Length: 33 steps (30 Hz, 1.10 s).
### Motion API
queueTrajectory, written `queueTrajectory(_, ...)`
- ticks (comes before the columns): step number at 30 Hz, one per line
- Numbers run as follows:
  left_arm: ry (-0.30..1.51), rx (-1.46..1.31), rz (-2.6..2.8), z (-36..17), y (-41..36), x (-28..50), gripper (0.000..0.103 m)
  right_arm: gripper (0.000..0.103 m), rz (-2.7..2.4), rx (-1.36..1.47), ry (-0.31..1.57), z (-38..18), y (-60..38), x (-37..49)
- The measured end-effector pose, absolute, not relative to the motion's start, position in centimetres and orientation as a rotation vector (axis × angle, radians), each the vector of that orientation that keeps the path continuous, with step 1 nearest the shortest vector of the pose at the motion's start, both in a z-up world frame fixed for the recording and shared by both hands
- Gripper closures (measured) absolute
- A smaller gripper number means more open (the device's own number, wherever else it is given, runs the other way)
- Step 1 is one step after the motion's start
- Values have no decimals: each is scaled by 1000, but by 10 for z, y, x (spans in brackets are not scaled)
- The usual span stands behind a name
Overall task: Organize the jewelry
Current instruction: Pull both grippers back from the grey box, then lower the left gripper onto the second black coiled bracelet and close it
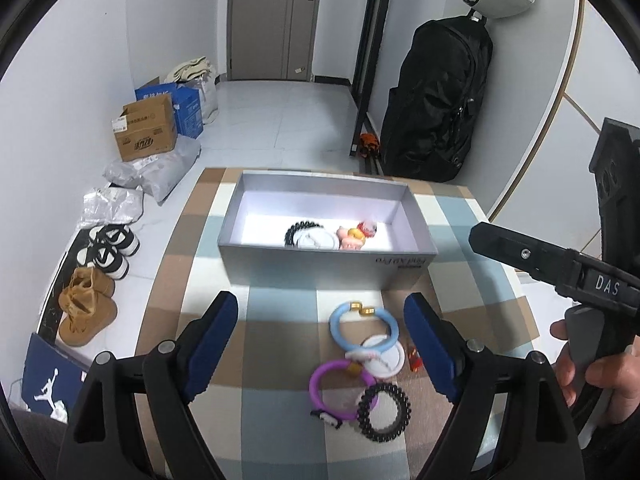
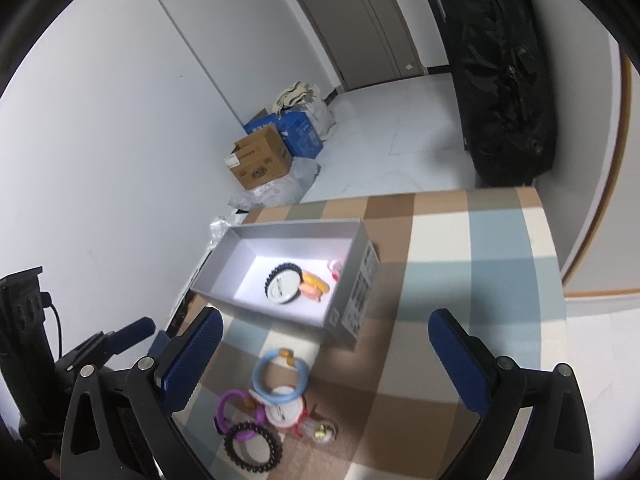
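Left tongs [image 1: 320, 340]: jaws wide apart, nothing gripped, hovering over the jewelry on the checked table [image 1: 280, 420]. Right tongs [image 2: 324, 360]: jaws spread fully, nothing gripped. Below them, loose on table: blue bangle [image 1: 363, 326], purple bangle [image 1: 340, 392], black spiral hair tie [image 1: 384, 408], white round case [image 1: 382, 356]. Beyond: open grey box [image 1: 320, 264] w/ black bead bracelet [image 1: 302, 227], white disc, pink items inside.

Grey box [image 1: 320, 268]: near wall hides lower edge of black beaded bracelet [image 1: 298, 229] and pink item [image 1: 350, 240] | white disc [image 1: 382, 356]: partly under blue ring [image 1: 362, 326] | small clear trinket [image 2: 322, 432]: blurred, unidentifiable | box lettering [image 1: 400, 263]: too small to read | person's hand [image 1: 592, 368]: cut off at frame edge
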State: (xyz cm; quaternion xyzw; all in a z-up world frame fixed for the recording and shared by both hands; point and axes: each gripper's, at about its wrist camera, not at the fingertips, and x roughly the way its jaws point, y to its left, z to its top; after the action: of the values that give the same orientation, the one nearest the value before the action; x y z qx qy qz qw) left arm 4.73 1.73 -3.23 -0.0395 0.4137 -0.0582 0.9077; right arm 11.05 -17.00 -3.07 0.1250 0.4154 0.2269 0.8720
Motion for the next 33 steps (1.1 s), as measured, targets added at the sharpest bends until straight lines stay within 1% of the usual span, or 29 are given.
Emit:
queueTrajectory(2, 866, -91, -116, -36, 17, 44, 19, 0, 471, 262, 878, -34, -171, 105)
queueTrajectory(8, 901, -119, -126, -47, 18, 27, 18, 0, 462, 246, 894, -39, -172, 91)
queueTrajectory(18, 1069, -157, -161, -70, 11, 9, 19, 0, 460, 242, 900, -42, -174, 77)
queueTrajectory(27, 1099, -216, -233, -72, 5, 6, 19, 0, 468, 226, 897, -40, -171, 70)
queueTrajectory(28, 1102, -228, -242, -73, 5, 6, 19, 0, 469, 226, 897, -40, -171, 70)
queueTrajectory(30, 1107, -249, -252, -75, 6, 7, 28, 0, 466, 225, 899, -40, -171, 69)
queueTrajectory(33, 1117, -265, -244, -78, 6, 8, 29, 0, 466, 228, 900, -40, -173, 68)
